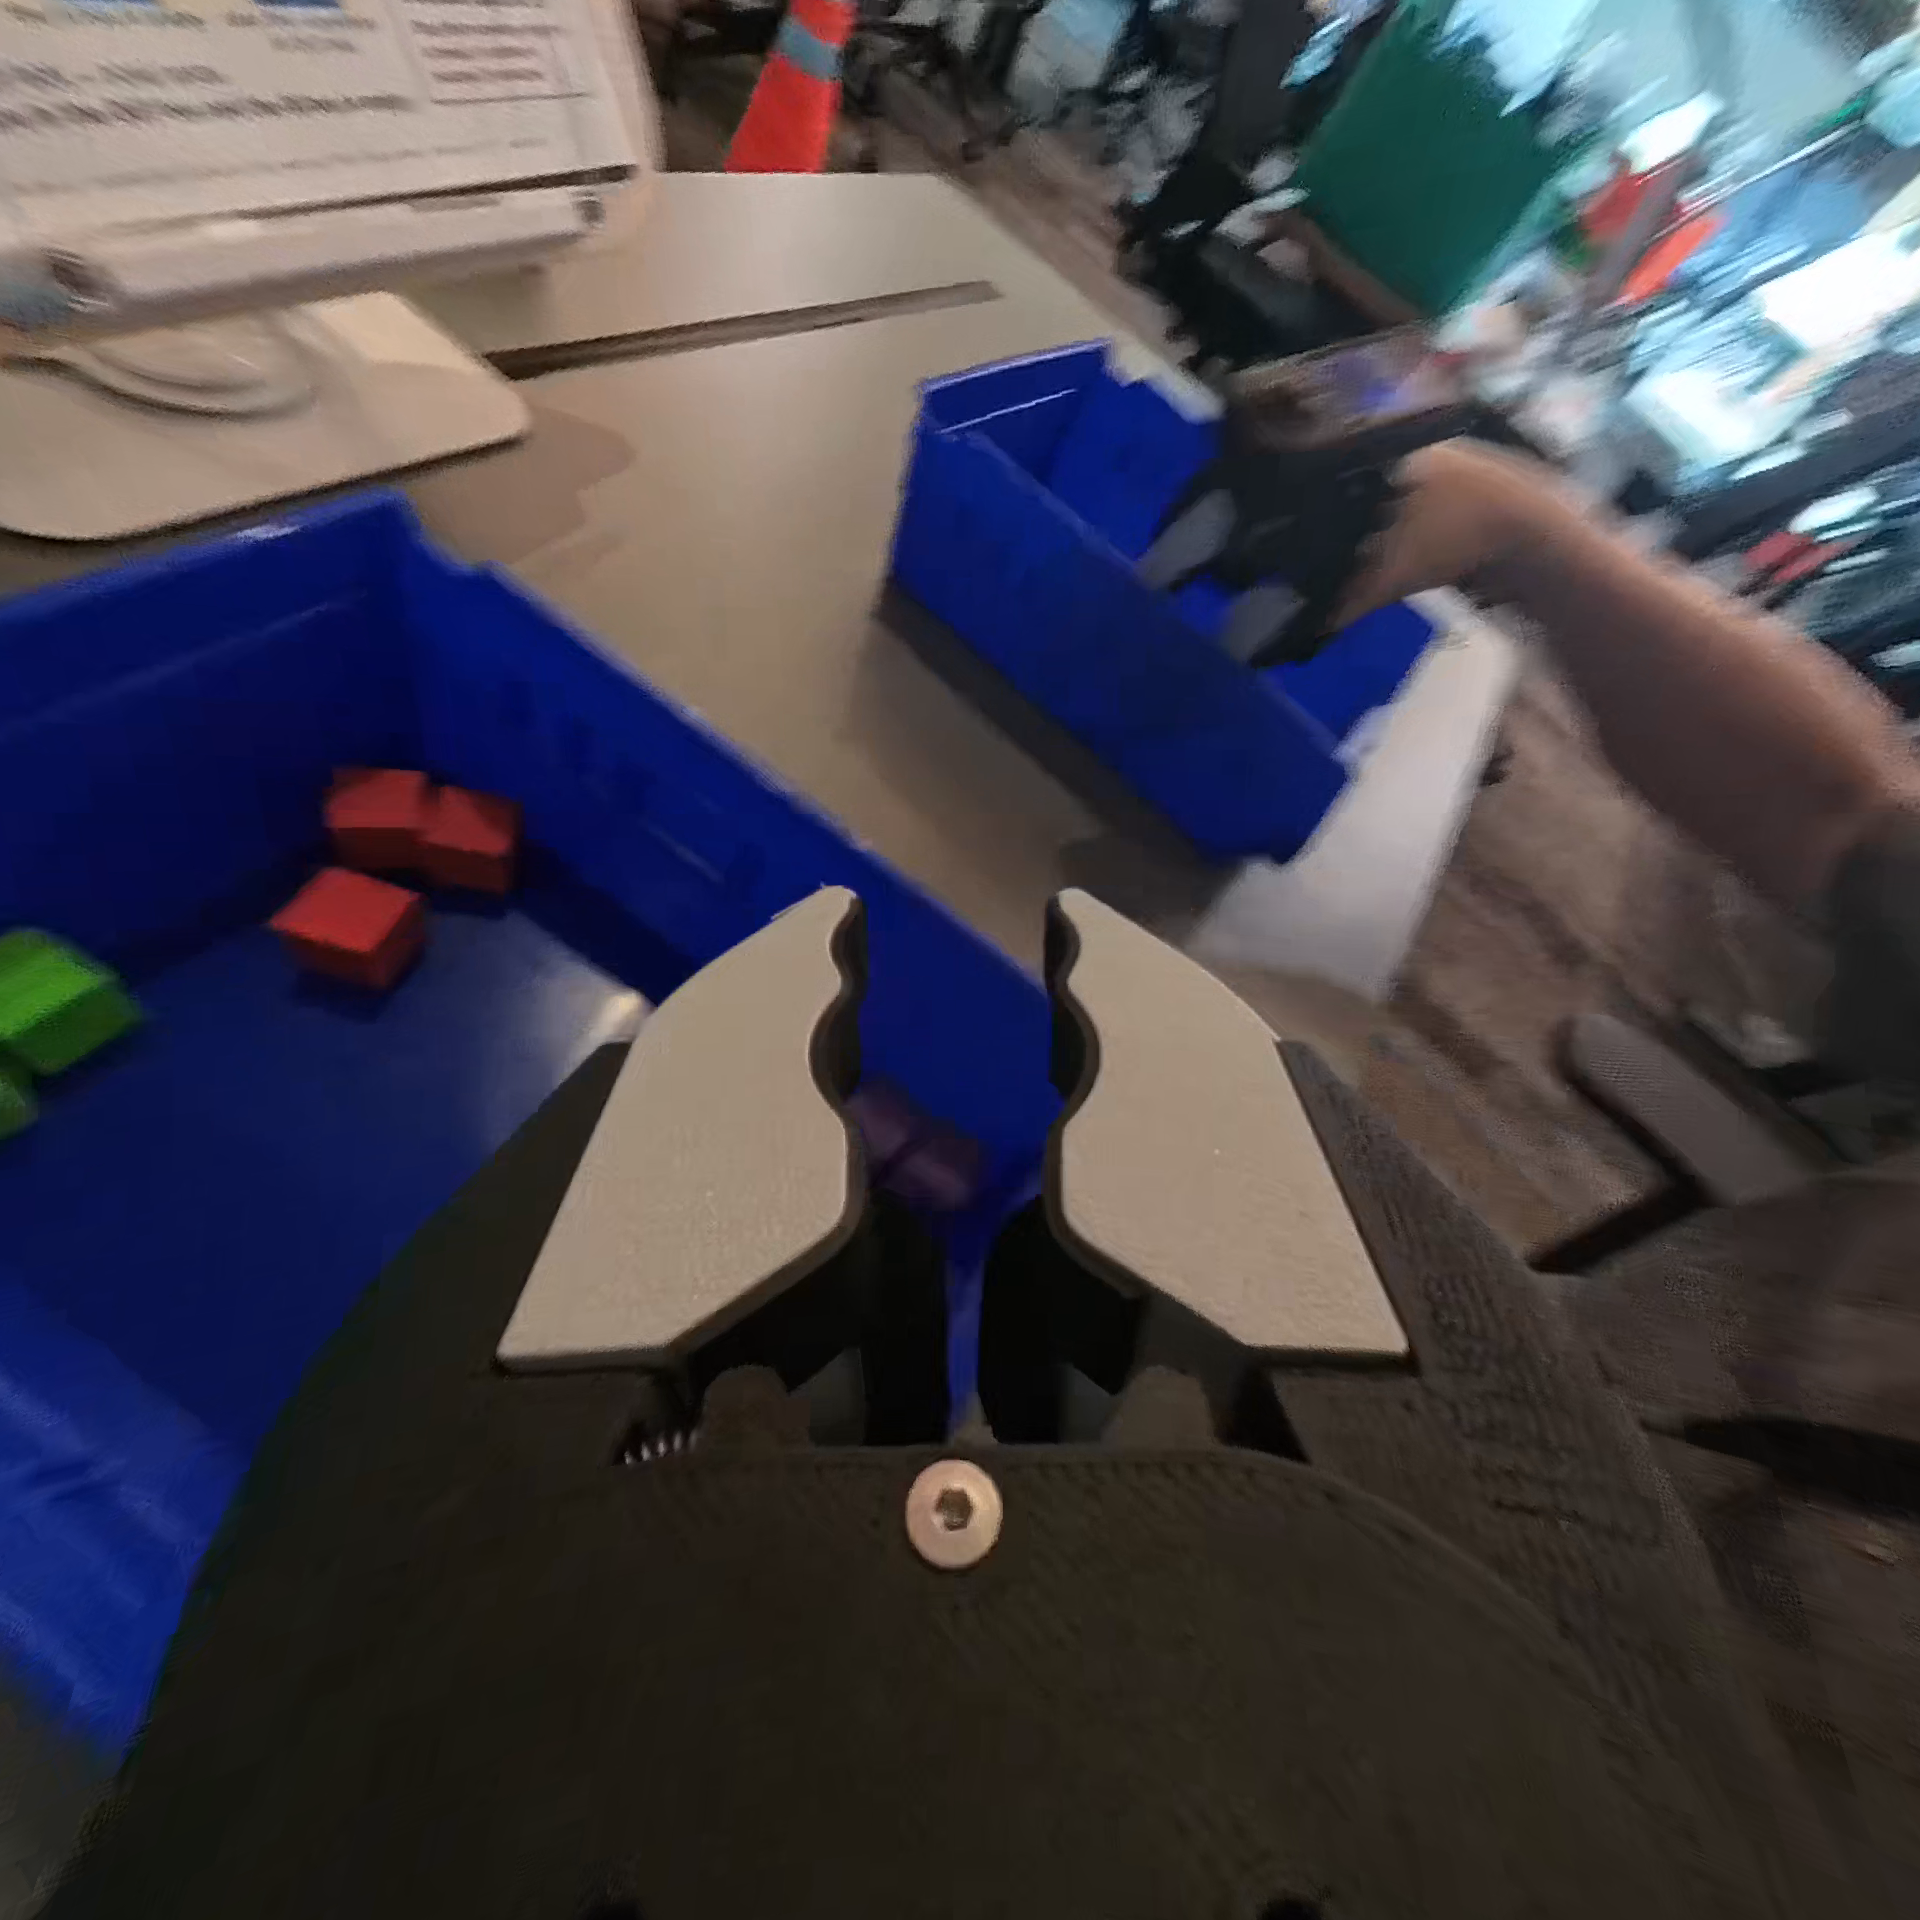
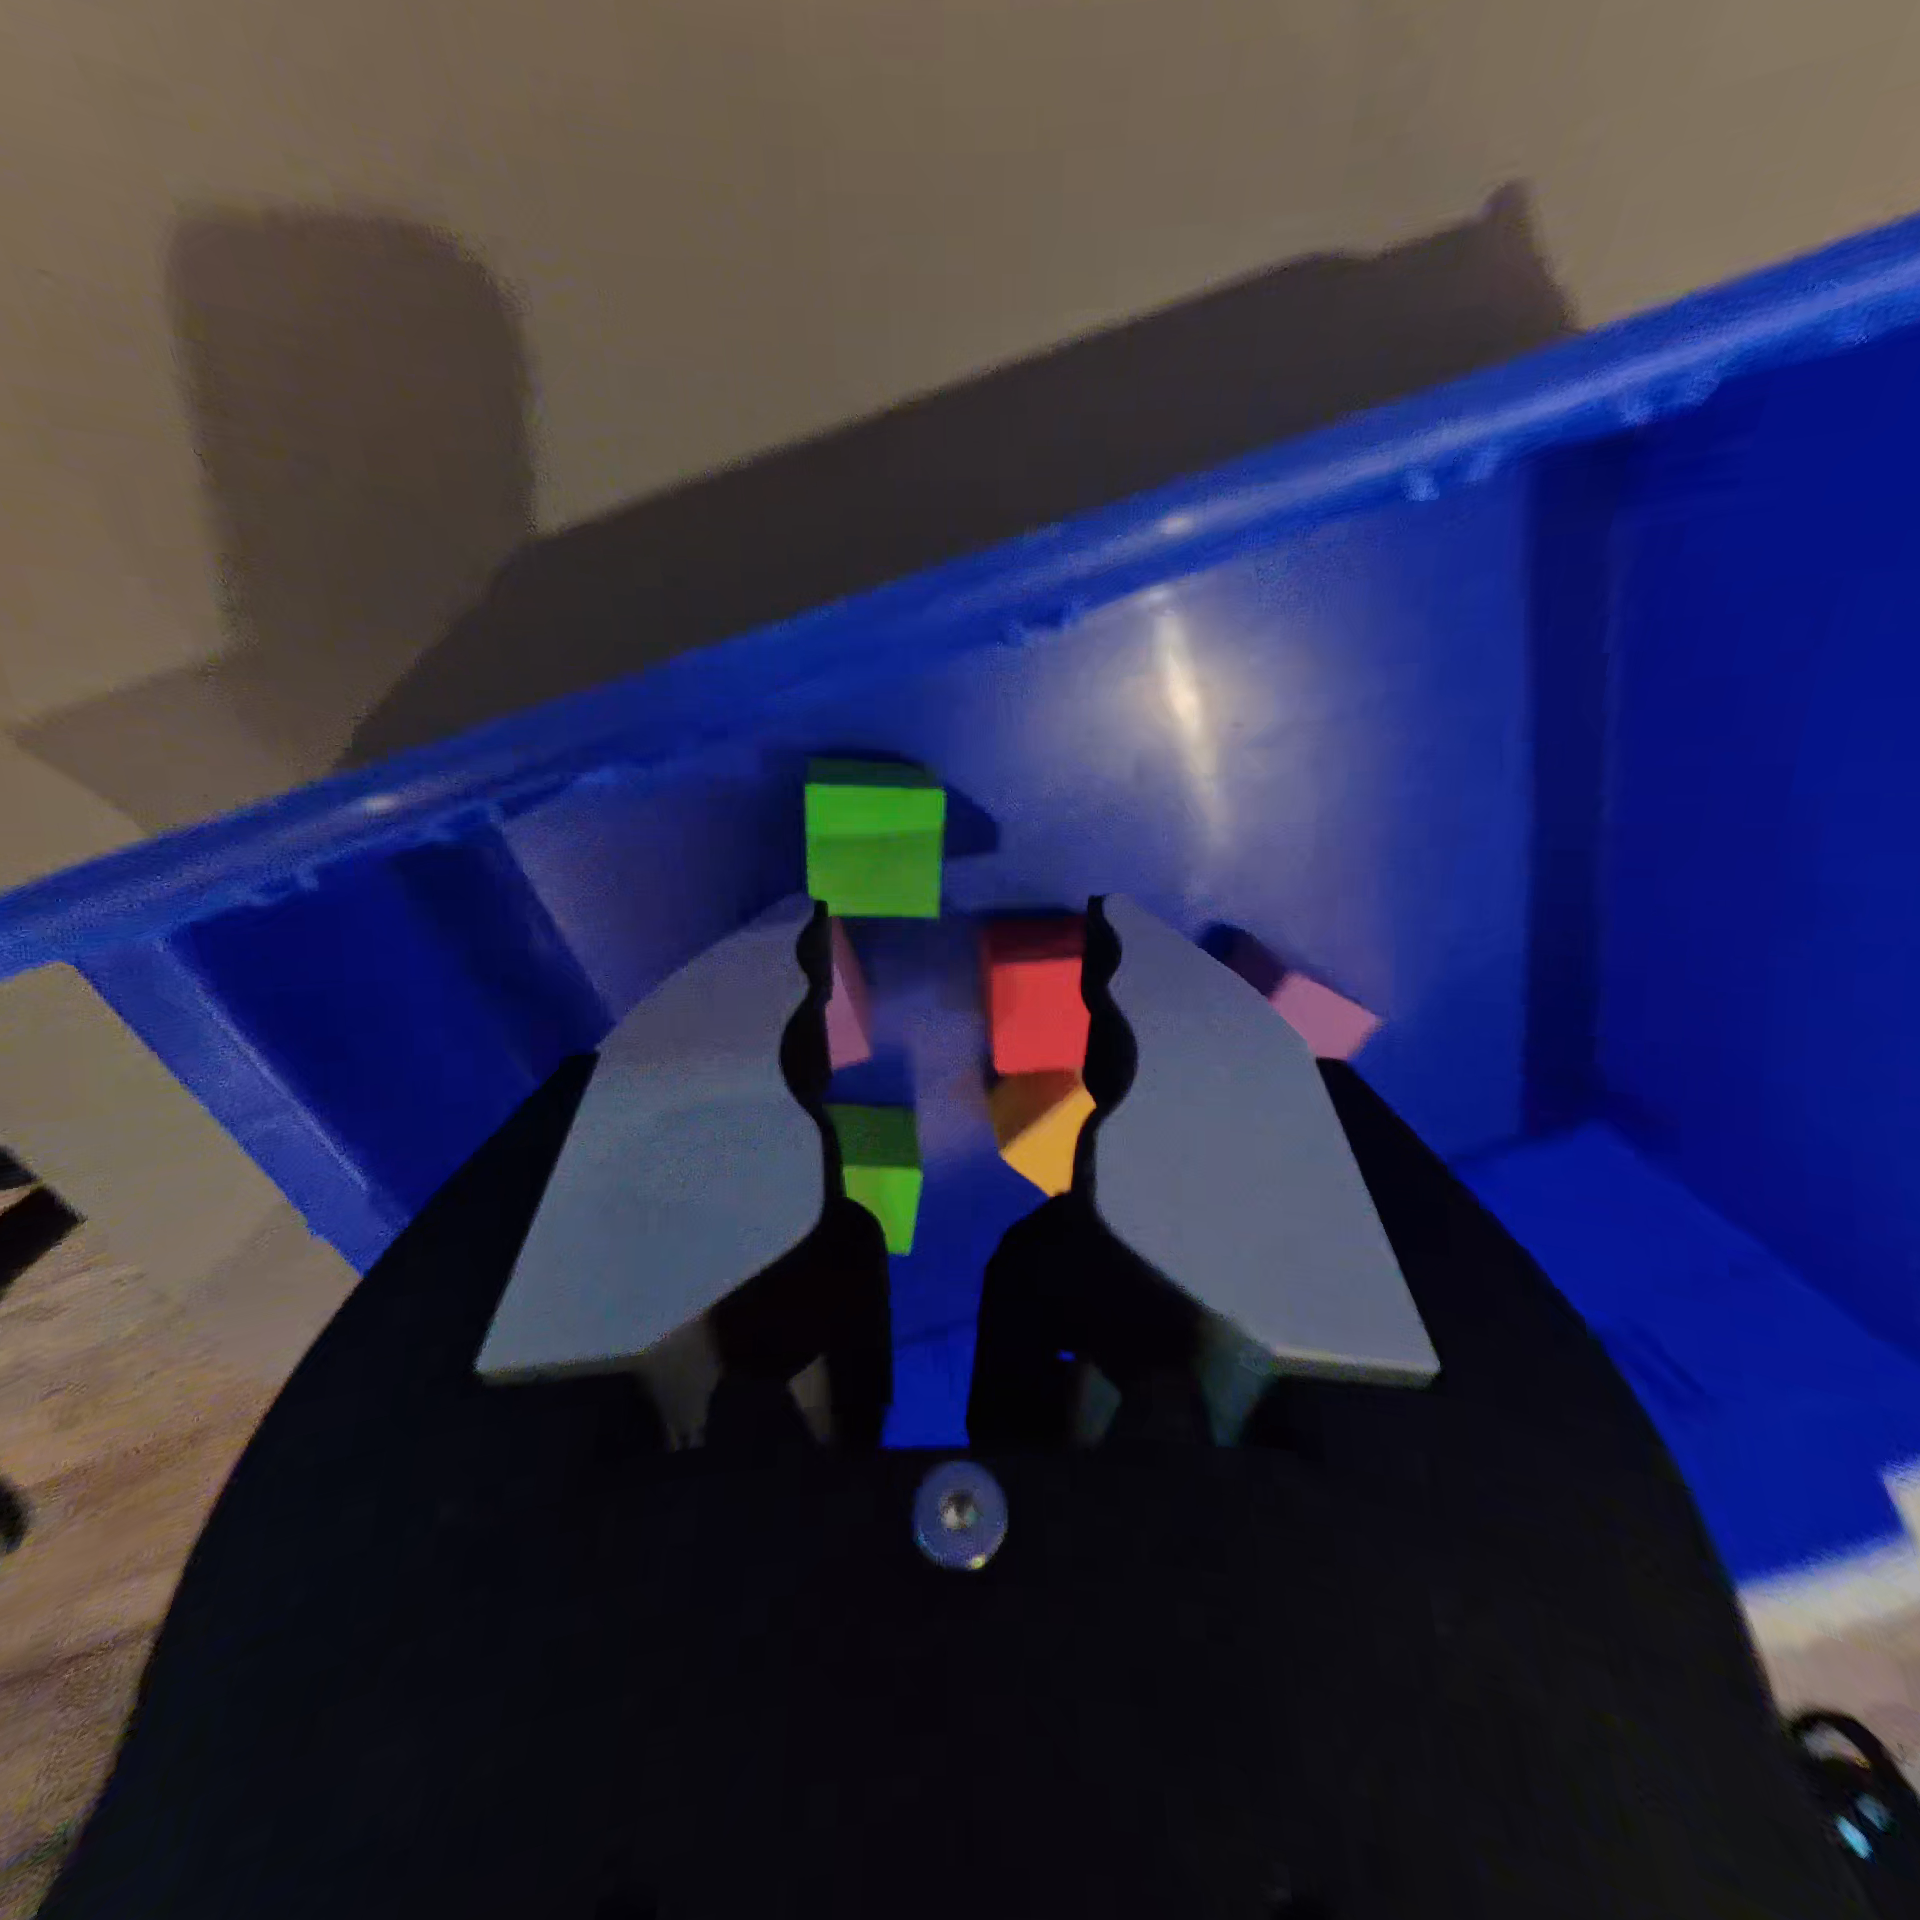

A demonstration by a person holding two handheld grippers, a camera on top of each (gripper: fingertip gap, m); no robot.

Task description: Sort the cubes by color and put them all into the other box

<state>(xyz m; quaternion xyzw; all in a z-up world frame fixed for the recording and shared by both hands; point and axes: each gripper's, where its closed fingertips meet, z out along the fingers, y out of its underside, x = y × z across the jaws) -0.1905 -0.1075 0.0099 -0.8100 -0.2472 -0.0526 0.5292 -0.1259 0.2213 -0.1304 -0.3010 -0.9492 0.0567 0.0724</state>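
My left gripper (image 1: 954, 925) is open and empty above the right wall of a blue bin (image 1: 582, 707). That bin holds red cubes (image 1: 353, 925), green cubes (image 1: 57, 997) and a purple cube (image 1: 914, 1143) seen between the fingers. My right gripper (image 2: 954, 925) is open inside a second blue bin (image 2: 1351, 727), just above its floor. A red cube (image 2: 1034, 1003) sits between its fingertips, against the right finger. A green cube (image 2: 875, 842) lies just beyond the tips. Another green cube (image 2: 881, 1174), a yellow cube (image 2: 1044, 1138) and pink cubes (image 2: 1320, 1013) lie around it. The right gripper also shows in the left wrist view (image 1: 1236, 582).
Both bins stand on a grey table (image 1: 727, 436). A white monitor base (image 1: 260, 416) stands at the back left. An orange cone (image 1: 790, 94) and cluttered room lie behind. A person's forearm (image 1: 1662, 686) reaches in from the right. A chair (image 1: 1683, 1122) is at the lower right.
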